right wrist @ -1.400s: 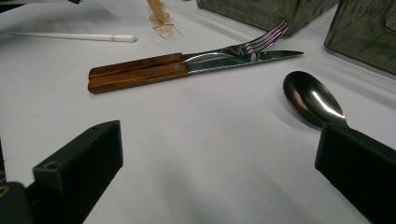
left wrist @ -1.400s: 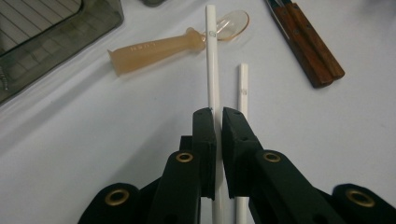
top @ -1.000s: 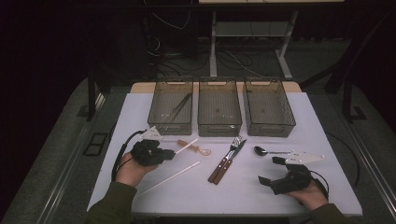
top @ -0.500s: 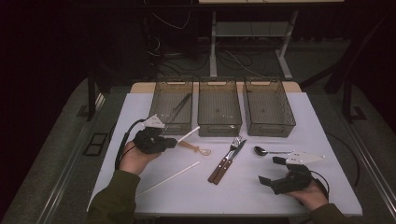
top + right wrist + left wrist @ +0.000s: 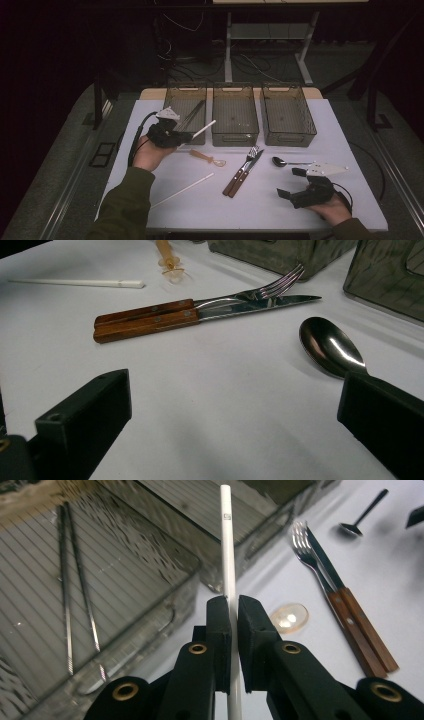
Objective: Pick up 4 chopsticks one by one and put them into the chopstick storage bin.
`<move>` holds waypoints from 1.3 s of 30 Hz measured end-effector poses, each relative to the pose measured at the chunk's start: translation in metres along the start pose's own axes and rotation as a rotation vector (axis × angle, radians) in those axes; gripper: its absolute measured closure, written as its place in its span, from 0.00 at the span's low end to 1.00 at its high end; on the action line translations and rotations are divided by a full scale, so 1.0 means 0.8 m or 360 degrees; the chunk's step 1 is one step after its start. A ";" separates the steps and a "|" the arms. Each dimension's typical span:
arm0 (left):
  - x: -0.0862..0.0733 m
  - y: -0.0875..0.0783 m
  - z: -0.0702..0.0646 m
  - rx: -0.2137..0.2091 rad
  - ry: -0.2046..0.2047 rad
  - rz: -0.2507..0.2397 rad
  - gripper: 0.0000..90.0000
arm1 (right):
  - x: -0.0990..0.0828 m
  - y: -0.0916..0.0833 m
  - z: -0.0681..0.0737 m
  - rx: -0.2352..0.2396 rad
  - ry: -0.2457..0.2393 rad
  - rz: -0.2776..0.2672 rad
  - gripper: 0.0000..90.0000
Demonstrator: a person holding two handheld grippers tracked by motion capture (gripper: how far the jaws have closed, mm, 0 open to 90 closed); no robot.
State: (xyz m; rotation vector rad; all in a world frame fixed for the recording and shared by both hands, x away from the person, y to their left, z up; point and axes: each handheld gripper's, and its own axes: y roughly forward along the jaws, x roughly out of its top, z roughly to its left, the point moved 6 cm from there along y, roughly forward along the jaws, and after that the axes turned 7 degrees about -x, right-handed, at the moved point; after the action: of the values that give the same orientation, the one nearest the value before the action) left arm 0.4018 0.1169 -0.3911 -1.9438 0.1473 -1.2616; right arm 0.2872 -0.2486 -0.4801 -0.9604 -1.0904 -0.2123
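Left gripper [image 5: 186, 137] fingers pinching a white stick [image 5: 227, 555] – long axis pointing ahead, tip over the left bin's [image 5: 172, 102] near corner. Right gripper [image 5: 292, 183] fingers spread, low over the table [image 5: 280, 215].

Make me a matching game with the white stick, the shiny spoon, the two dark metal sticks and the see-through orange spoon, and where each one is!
Things:
1. thin white chopstick
2. shiny metal spoon
3. pair of dark metal chopsticks
4. clear orange plastic spoon

Places:
A. inside the left clear plastic bin
B. pinched in the left gripper
C. on the white table, in front of the open right gripper
D. on the table in front of the left bin

Pairs: 1-B, 2-C, 3-A, 4-D
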 end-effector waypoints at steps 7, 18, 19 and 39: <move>0.022 0.001 0.021 0.0042 -0.0023 -0.0004 0.94 | 0.000 -0.001 0.000 0.0000 0.0004 -0.0006 0.01; 0.057 0.007 0.056 0.0091 -0.0072 -0.0045 0.94 | 0.000 -0.001 0.002 0.0004 0.0002 -0.0006 0.01; 0.060 0.008 0.060 0.0096 -0.0072 -0.0047 0.94 | -0.001 0.001 0.002 0.0003 0.0002 0.0005 0.01; 0.095 0.051 0.136 0.0316 -0.0196 -0.0008 0.94 | 0.002 -0.001 0.004 0.0029 0.0012 -0.0022 0.01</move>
State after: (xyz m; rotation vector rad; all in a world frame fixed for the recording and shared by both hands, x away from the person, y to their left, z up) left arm 0.5402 0.1126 -0.3839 -1.8442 -0.0441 -1.1119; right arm 0.2851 -0.2462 -0.4778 -0.9352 -1.0904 -0.2166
